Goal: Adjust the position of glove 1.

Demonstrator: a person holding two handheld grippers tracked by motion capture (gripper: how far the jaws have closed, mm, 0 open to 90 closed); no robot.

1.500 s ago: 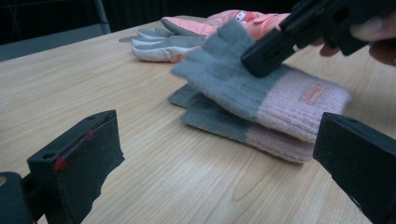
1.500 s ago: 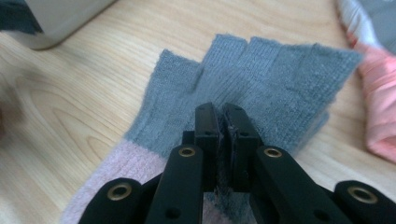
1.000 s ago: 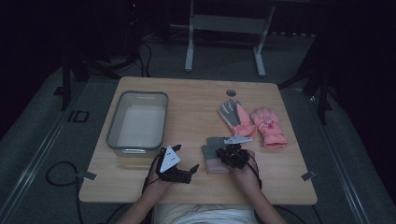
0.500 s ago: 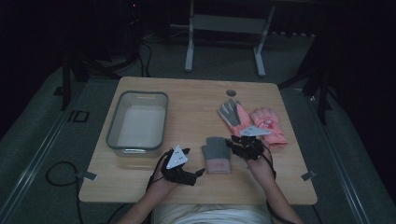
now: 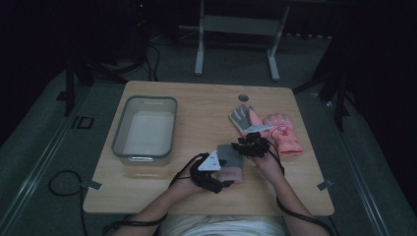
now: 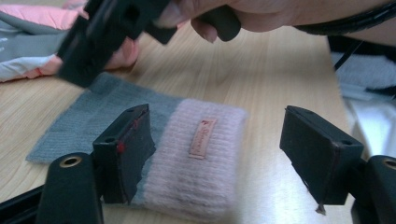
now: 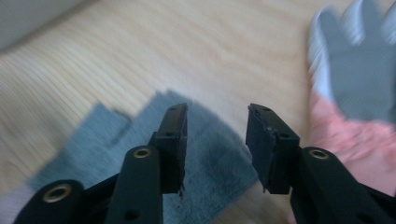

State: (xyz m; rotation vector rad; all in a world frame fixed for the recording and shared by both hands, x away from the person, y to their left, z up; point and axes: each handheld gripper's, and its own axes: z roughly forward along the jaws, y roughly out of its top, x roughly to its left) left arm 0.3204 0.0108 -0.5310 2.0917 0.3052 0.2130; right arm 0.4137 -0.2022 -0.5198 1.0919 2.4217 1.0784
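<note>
A small knitted piece (image 5: 230, 158), grey at one end and pink with a little label at the other, lies flat on the wooden table (image 5: 196, 105). My left gripper (image 5: 220, 179) is at its near pink end. In the left gripper view the pink end (image 6: 201, 154) lies between the jaws of the left gripper (image 6: 215, 116), which have just been closing; the pads do not touch it. My right gripper (image 5: 253, 145) hovers over the far grey end (image 7: 215, 154). The right gripper (image 7: 217, 112) has just been opening, with nothing between its jaws.
A pair of pink gloves, one with its grey palm up (image 5: 242, 118) and one pink side up (image 5: 284, 132), lies just beyond the right gripper. A clear plastic bin (image 5: 118, 135) stands at the left. A round hole (image 5: 243, 97) is near the table's far edge.
My left gripper has moved right, up to the knitted piece. My right gripper has come off the piece and shifted toward the gloves; the piece now lies flat.
</note>
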